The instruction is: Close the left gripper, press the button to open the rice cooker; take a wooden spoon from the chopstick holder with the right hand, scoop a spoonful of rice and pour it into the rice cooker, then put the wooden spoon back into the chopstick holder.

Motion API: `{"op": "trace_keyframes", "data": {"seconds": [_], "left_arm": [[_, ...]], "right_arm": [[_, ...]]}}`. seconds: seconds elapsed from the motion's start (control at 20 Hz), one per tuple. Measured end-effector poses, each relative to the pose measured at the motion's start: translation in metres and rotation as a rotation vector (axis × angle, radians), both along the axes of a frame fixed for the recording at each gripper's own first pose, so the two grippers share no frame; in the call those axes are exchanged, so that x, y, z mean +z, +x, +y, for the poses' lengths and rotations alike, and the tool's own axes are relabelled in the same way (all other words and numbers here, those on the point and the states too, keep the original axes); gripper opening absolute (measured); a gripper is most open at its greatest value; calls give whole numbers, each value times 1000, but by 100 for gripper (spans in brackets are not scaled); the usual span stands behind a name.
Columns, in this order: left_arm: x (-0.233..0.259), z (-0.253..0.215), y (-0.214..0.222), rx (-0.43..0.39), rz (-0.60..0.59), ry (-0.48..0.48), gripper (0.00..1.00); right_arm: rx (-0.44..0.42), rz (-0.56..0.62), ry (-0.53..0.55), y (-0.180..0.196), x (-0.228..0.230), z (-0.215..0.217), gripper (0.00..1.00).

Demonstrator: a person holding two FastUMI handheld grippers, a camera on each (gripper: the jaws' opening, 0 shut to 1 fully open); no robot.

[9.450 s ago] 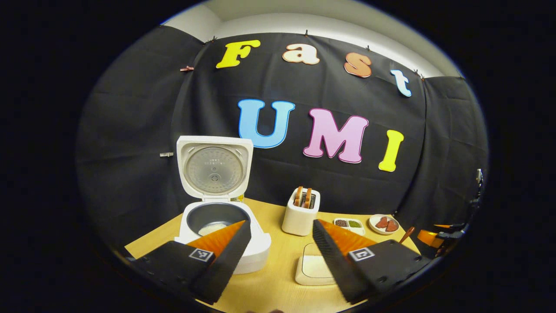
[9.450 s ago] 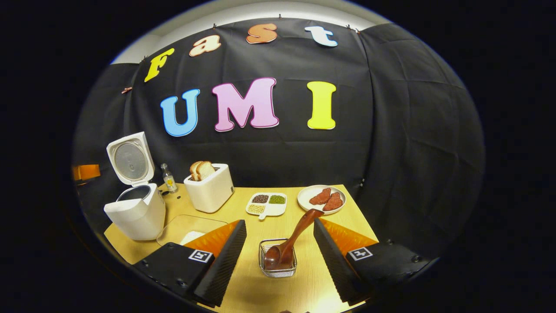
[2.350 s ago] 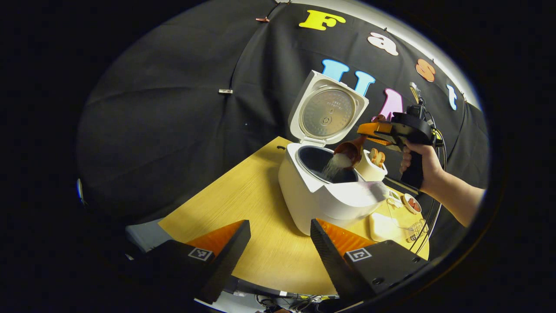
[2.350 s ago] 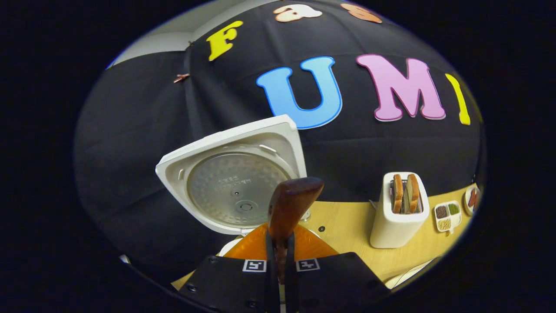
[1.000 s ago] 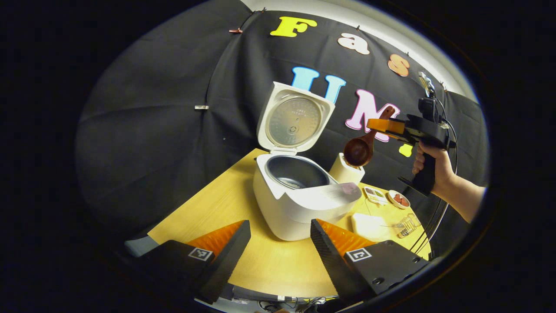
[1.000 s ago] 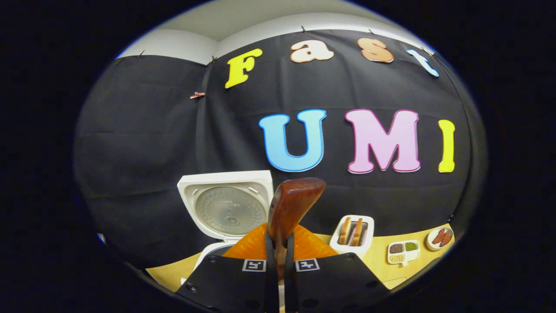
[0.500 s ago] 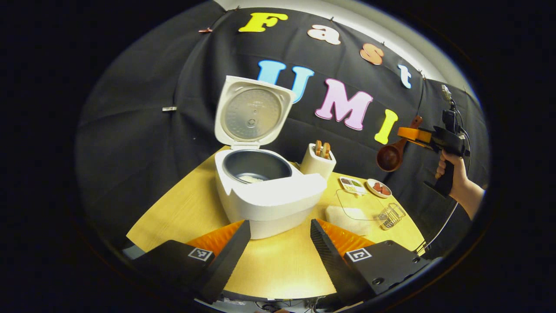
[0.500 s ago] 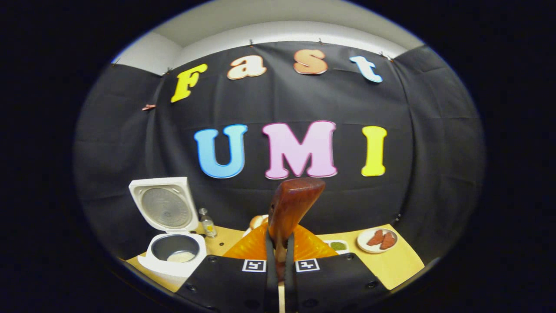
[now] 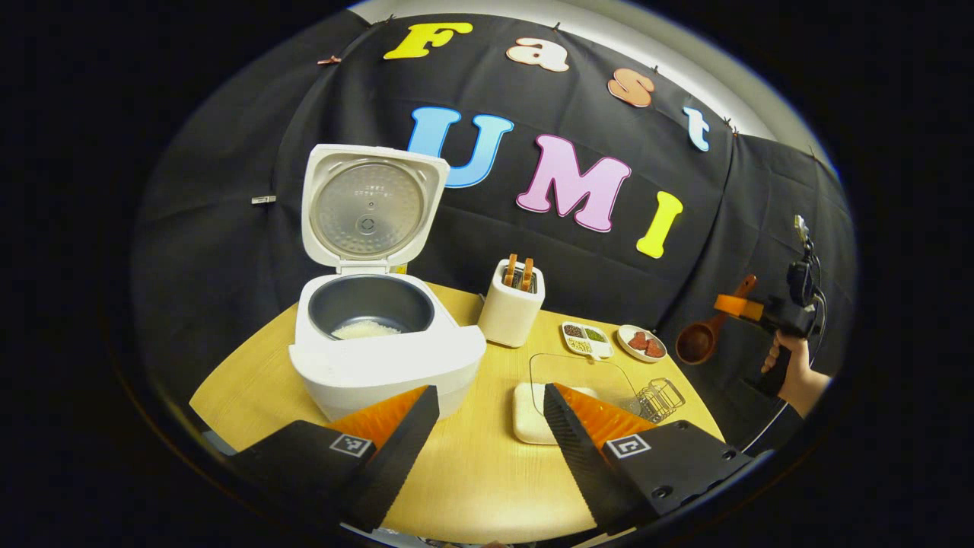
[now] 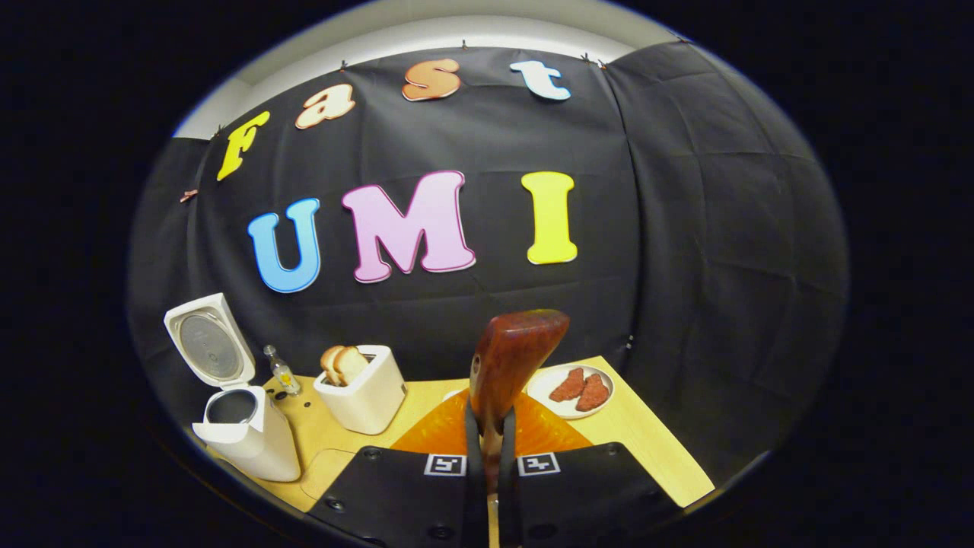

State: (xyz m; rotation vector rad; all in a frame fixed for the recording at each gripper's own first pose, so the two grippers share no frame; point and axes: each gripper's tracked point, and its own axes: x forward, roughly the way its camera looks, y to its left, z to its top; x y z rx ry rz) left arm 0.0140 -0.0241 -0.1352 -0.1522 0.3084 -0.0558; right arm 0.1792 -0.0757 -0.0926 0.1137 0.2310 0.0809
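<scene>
A: How far along is it?
B: The rice cooker (image 9: 380, 335) at centre-left stands open, rice inside. The right gripper (image 10: 487, 449) pinches the wooden spoon (image 10: 508, 365); left gripper (image 9: 487, 426) spread. Returning it to the chopstick holder (image 9: 660, 397), lower right, remains.

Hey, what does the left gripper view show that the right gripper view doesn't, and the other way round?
Left gripper view: rice inside the rice cooker, the wire chopstick holder, the sectioned dish, the wooden spoon bowl and the hand holding the right gripper. Right gripper view: a small bottle beside the rice cooker, the spoon's handle clamped close up. Both: the open rice cooker, toaster with bread, plate, table.
</scene>
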Motion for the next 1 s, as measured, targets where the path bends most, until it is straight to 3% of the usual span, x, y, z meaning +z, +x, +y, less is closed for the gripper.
{"op": "trace_keyframes", "data": {"seconds": [0.2,0.45,0.65,1.0], "left_arm": [[0,-25,12,37,14,6,96],[1,-41,14,114,29,-9,95],[-3,-51,10,168,47,-41,96],[2,-46,2,235,46,-5,96]], "right_arm": [[-16,96,72,12,-45,-29,10],[-4,227,165,10,-102,-32,10],[11,317,194,5,-142,-32,10],[16,392,219,9,-183,-26,13]]}}
